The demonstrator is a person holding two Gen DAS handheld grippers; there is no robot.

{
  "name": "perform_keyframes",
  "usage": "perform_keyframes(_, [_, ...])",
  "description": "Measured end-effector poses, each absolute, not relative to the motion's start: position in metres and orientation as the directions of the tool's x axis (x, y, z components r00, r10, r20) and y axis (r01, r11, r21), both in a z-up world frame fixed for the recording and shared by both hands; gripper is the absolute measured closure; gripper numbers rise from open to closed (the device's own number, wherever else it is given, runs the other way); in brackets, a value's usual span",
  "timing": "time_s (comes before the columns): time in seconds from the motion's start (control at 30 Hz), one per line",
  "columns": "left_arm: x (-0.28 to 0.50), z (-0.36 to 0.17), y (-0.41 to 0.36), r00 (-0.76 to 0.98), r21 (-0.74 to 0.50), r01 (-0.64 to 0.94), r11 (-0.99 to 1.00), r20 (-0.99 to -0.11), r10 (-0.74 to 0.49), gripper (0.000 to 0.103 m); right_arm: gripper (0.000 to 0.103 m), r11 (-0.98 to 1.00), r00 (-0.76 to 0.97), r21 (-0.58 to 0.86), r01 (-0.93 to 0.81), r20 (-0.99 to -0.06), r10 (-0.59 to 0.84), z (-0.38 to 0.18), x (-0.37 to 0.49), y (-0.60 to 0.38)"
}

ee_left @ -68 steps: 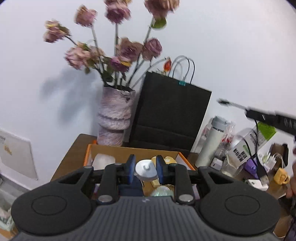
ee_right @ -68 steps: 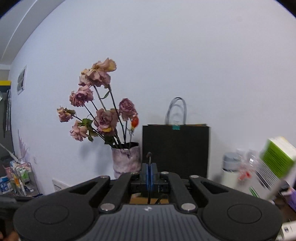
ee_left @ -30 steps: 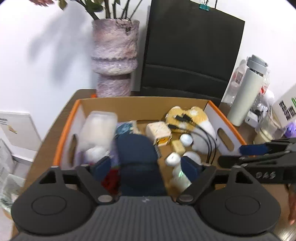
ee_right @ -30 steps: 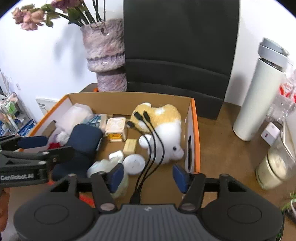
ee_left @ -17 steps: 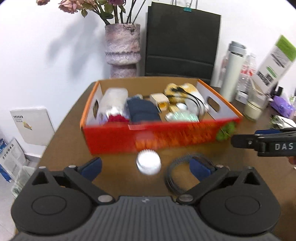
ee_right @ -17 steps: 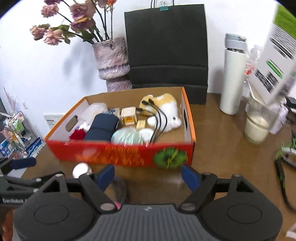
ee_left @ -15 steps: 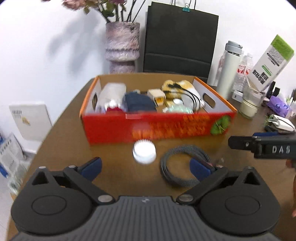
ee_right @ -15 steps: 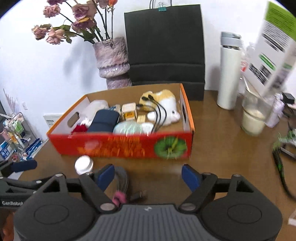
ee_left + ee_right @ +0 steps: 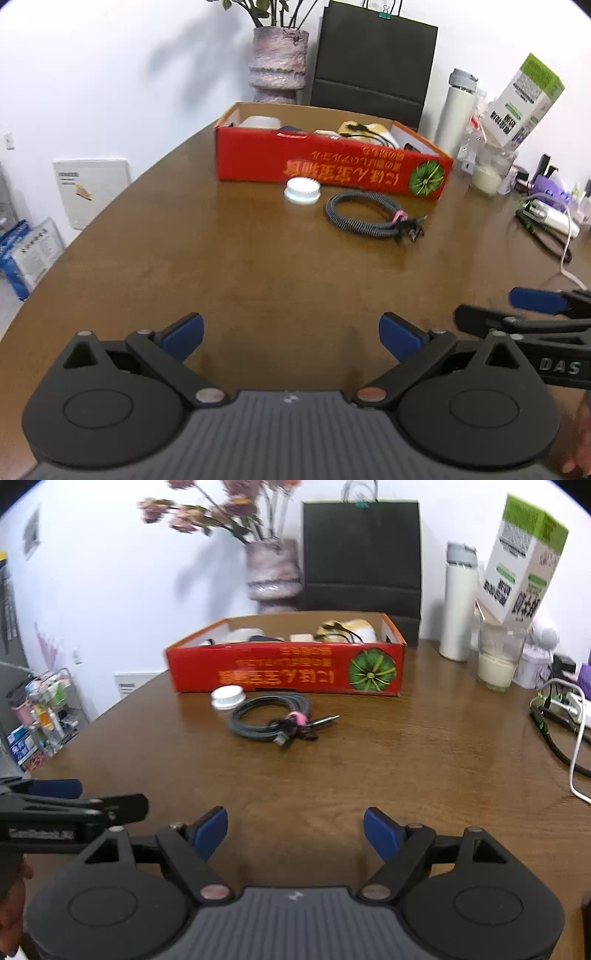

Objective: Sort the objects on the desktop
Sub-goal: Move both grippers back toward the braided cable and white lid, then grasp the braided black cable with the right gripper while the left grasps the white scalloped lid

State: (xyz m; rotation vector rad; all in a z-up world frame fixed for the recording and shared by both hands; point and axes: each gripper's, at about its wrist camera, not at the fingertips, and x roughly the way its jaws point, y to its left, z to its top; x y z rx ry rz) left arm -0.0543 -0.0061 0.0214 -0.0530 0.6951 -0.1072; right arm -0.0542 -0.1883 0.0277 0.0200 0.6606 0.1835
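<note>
Bright, even indoor light fills both views, and the vase [image 9: 279, 62] casts a soft grey shadow on the white wall toward 9 o'clock. The worktop [image 9: 258, 266] shows mild sheen. Fisheye bending curves the edges with dark corners, and the right wrist view is motion-blurred, most at the flowers [image 9: 221, 509] at 12 o'clock.

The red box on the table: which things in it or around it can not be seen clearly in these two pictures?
- Red box contents: both views; the front wall hides most, only tops show.
- Flowers: right wrist view blurred; left wrist view cut off by the top edge.
- Coiled cable plugs: right wrist view, blurred.
- White cap: what it belongs to is not shown.
- Box lettering: upside down, blurred in the right wrist view.
</note>
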Motion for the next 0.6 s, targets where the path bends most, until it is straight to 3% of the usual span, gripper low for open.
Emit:
perform_keyframes(0.27, [-0.066,0.017,0.001,0.775,-0.095,0.062,0.994,-0.623,-0.108,0.000,0.022,0.979,0.799,0.129,-0.156,-0.566,0.201,0.029,-0.071,-0.189])
perform_keyframes(0.53, [-0.027,0.021,0.026,0.773,-0.140,0.006,0.990,-0.627,-0.093,0.000,0.023,0.928,0.802,0.369,-0.047,-0.540,0.256,0.033,0.010,-0.198])
perform_keyframes(0.6, [-0.015,0.028,0.028,0.792,-0.138,0.019,0.990,-0.602,-0.099,0.000,0.028,0.915,0.794,0.403,-0.008,-0.554,0.251,0.030,0.037,-0.195])
